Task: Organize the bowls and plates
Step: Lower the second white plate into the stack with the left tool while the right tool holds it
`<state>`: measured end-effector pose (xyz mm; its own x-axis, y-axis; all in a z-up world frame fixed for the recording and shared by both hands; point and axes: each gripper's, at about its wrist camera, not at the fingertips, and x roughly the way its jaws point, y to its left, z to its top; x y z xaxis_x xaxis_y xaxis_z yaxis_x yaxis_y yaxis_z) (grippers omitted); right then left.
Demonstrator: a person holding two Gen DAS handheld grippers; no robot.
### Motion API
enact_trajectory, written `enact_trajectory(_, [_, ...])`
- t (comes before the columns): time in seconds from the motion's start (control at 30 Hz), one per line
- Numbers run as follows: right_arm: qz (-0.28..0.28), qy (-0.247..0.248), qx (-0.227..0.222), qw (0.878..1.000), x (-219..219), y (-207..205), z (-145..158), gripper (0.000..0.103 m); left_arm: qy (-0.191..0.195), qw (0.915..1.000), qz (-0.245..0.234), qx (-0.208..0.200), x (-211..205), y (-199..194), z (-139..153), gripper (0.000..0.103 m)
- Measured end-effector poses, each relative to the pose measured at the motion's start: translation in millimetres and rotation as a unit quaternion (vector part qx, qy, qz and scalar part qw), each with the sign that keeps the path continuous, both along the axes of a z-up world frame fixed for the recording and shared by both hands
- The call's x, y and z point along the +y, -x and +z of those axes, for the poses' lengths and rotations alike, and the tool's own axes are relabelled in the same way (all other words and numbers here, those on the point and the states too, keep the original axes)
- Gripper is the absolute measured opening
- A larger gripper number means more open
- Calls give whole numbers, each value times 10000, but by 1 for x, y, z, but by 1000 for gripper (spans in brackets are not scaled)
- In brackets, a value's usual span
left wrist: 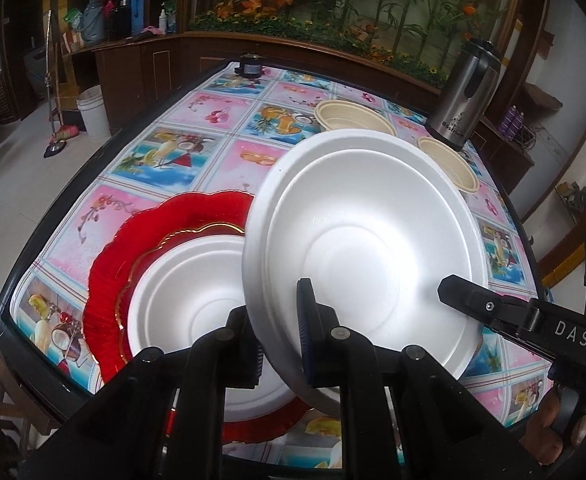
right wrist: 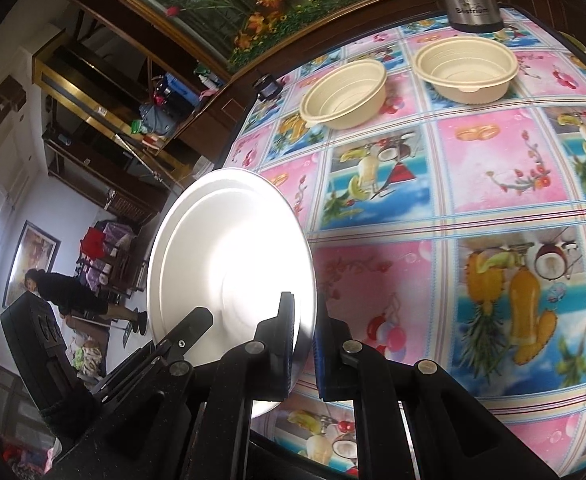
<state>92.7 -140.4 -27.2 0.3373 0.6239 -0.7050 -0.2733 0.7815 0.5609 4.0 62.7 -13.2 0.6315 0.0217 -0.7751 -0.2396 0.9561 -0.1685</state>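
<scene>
I hold a white foam plate [left wrist: 357,240] tilted above the table, one gripper on each side of its rim. My left gripper [left wrist: 281,344] is shut on the near rim. My right gripper [left wrist: 453,292] pinches the plate's right edge. In the right wrist view the same plate [right wrist: 229,256] stands almost on edge, with the right gripper [right wrist: 305,344] shut on its rim and the left gripper [right wrist: 197,320] at its lower left. Below and to the left lies a red scalloped plate [left wrist: 141,232] carrying a second white plate [left wrist: 189,280]. Two beige bowls [right wrist: 345,94] [right wrist: 467,68] stand apart at the back.
The table [left wrist: 173,148] has a fruit-patterned cloth. A steel flask [left wrist: 463,108] stands at the far right corner beside one bowl, and a small black object [left wrist: 249,66] at the far edge. A white bucket [left wrist: 93,110] is on the floor. A person [right wrist: 69,292] bends over in the background.
</scene>
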Motion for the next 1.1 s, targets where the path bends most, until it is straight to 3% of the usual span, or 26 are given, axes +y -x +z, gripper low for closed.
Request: enact_trajectory(1.1, [717, 24, -219, 9972, 72, 13, 15, 8, -15, 9989, 427, -190, 62, 29, 19, 12])
